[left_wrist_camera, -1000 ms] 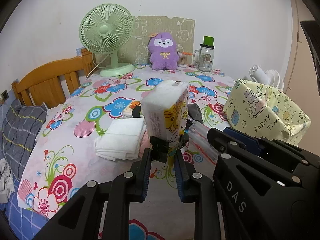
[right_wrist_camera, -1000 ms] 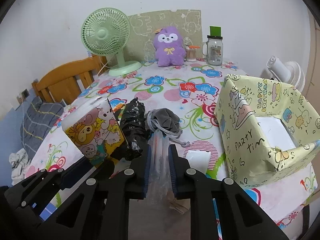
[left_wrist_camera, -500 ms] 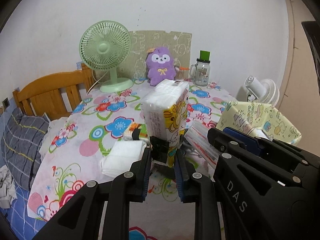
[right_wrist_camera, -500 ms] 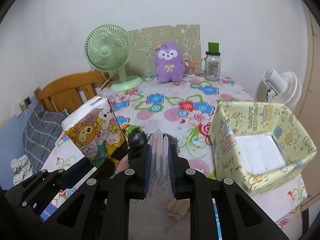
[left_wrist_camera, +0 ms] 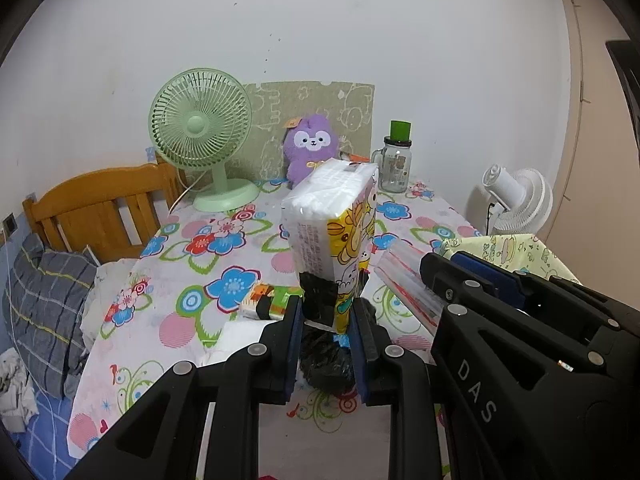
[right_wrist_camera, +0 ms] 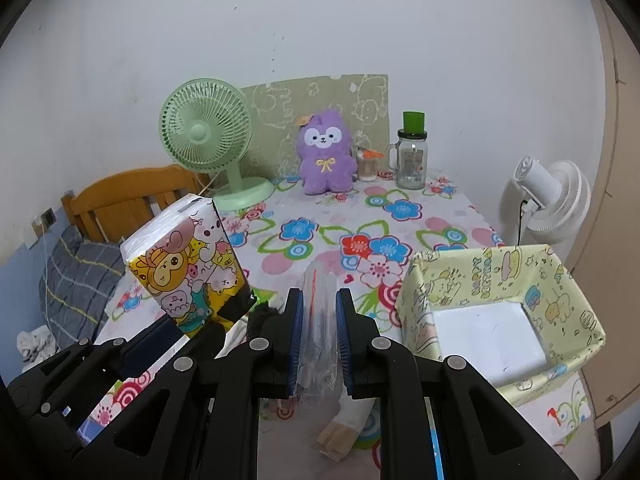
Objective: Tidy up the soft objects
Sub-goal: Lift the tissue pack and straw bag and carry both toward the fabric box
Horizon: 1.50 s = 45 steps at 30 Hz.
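Note:
My left gripper is shut on a tissue pack with yellow cartoon print and holds it upright well above the table; the pack also shows in the right wrist view. My right gripper is shut on a clear plastic zip bag, whose red-striped end shows in the left wrist view. A yellow party-print box stands open at the right with a white bottom. A black bag, a white folded cloth and a small colourful pack lie on the table below.
A floral tablecloth covers the table. At the back stand a green fan, a purple plush and a glass jar with green lid. A white fan stands right; a wooden headboard and bedding lie left.
Both grippers have risen with their loads: the table and objects on it look farther below. The tissue pack and the plastic bag stay gripped.

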Available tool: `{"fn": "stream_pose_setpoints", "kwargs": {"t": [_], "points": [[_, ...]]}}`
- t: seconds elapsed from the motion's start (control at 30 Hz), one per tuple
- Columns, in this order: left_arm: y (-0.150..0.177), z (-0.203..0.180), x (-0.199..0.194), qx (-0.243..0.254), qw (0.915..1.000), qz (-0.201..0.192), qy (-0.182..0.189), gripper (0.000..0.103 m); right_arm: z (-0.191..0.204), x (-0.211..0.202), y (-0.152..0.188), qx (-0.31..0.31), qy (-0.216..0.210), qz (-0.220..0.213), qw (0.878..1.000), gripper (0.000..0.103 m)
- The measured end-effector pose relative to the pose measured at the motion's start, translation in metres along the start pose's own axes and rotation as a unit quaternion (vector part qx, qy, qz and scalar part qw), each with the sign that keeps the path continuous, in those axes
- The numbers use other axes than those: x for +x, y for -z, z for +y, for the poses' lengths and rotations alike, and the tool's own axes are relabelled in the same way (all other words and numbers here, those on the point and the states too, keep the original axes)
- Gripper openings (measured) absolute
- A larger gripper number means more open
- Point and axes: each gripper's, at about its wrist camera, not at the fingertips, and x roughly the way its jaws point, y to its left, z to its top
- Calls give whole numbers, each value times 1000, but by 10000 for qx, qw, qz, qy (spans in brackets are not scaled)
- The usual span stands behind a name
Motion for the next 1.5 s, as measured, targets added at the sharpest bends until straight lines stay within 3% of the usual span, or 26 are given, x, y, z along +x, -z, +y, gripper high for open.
{"fn": "stream_pose_setpoints", "kwargs": {"t": [0.43,1.1,1.5], "points": [[-11,-19,5,-27,10000,-29,32,21,-24,-2,-11,29,38,-69,10000,20],[-32,-87,14,150,9996,-155,198,22,-93,-15,-26,147,218,-297,9992,20],[-33,-125,34,284,9989,2,378,22,-136,-12,-22,303,392,-273,9984,20]]}}
